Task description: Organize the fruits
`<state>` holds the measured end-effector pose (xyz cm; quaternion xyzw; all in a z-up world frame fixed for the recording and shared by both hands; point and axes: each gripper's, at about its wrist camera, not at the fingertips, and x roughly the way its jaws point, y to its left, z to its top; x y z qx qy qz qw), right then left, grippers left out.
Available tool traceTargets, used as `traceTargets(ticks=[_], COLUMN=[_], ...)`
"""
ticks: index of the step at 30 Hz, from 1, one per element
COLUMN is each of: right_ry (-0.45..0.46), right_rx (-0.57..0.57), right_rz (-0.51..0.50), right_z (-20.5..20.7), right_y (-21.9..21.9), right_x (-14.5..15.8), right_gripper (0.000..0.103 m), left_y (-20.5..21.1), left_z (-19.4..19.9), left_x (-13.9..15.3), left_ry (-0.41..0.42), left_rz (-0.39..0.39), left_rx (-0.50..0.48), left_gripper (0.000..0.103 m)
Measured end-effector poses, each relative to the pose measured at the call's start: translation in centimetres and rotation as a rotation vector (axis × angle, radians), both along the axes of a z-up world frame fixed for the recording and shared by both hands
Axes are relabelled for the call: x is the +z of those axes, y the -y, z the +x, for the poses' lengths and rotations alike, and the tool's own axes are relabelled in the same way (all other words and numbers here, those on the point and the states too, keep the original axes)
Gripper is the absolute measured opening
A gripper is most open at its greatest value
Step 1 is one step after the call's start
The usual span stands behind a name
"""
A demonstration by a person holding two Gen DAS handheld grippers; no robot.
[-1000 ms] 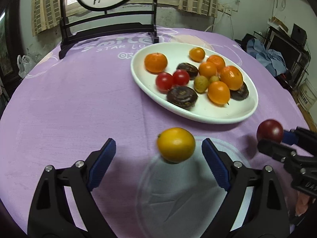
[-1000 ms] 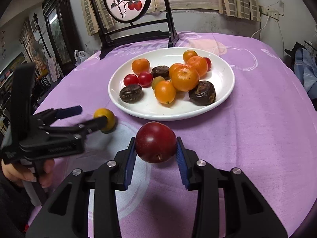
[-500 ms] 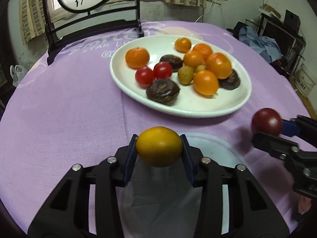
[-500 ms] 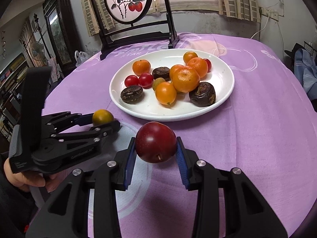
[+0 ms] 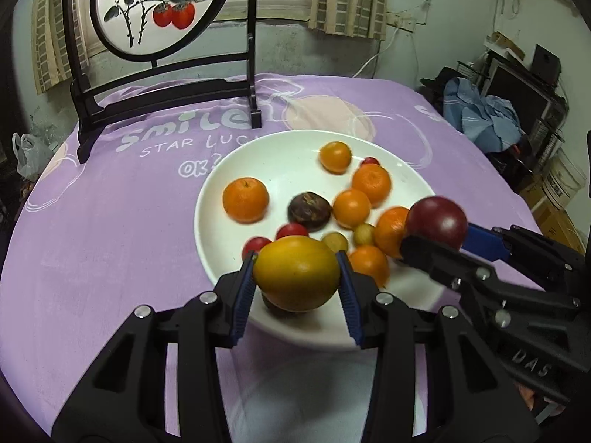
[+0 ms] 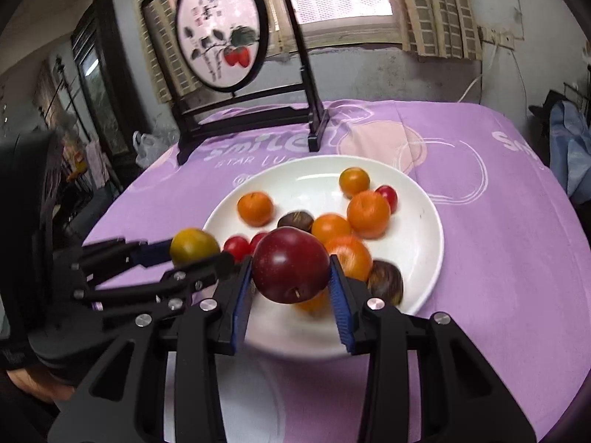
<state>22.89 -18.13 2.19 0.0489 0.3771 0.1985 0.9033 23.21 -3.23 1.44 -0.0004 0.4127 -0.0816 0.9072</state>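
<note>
My left gripper (image 5: 297,275) is shut on a yellow-orange fruit (image 5: 297,273) and holds it above the near rim of the white plate (image 5: 288,170). My right gripper (image 6: 291,275) is shut on a dark red plum (image 6: 290,264), also over the plate's (image 6: 417,229) near edge. The plum (image 5: 436,221) shows in the left wrist view on the right, and the yellow fruit (image 6: 194,245) shows in the right wrist view on the left. The plate holds several oranges, cherry tomatoes, dark brown fruits and small green ones.
The plate sits on a purple tablecloth (image 5: 110,221) over a round table. A black stand with a round painted screen (image 5: 159,11) stands at the table's far side. Clutter and a blue cloth (image 5: 480,110) lie beyond the right edge.
My left gripper closed on the yellow fruit and lifted it from the cloth. Both grippers moved forward, and their fruits now hang over the plate's near edge.
</note>
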Motion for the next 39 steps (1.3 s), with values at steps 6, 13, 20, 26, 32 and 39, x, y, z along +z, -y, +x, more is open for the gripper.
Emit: traceTargets(ticks=[6, 13, 20, 26, 32, 39], right_ry=[-0.031, 0.011, 0.031, 0.047, 0.035, 0.025], right_rx=[-0.039, -0.052, -0.059, -0.085, -0.097, -0.092], right_rz=[0.002, 0.018, 0.005, -0.036, -0.069, -0.126], right_z=[3.5, 2.6, -1.9, -6.3, -9.3, -11.9], right_y=[-0.1, 0.5, 2.4, 4.0, 4.1, 2.9], right_x=[-1.1, 0.0, 1.1, 0.7, -0.3, -1.1], right_gripper=[0.042, 0.069, 0.069, 0.068, 0.068, 0.069], left_y=[-0.1, -0.3, -0.2, -0.7, -0.7, -0.9], left_z=[3.0, 2.6, -1.5, -5.6, -9.7, -12.3], left_x=[-1.3, -0.7, -0.1, -0.7, -0.9, -1.1], left_ry=[-0.031, 0.002, 0.024, 0.018, 0.045, 0.036], left_rz=[0.027, 0.014, 0.013, 0.023, 0.065, 0.030], left_rx=[0.044, 0.081, 0.085, 0.131, 0.132, 0.131], left_gripper=[0.043, 0.071, 0.089, 0.089, 0.093, 0.095])
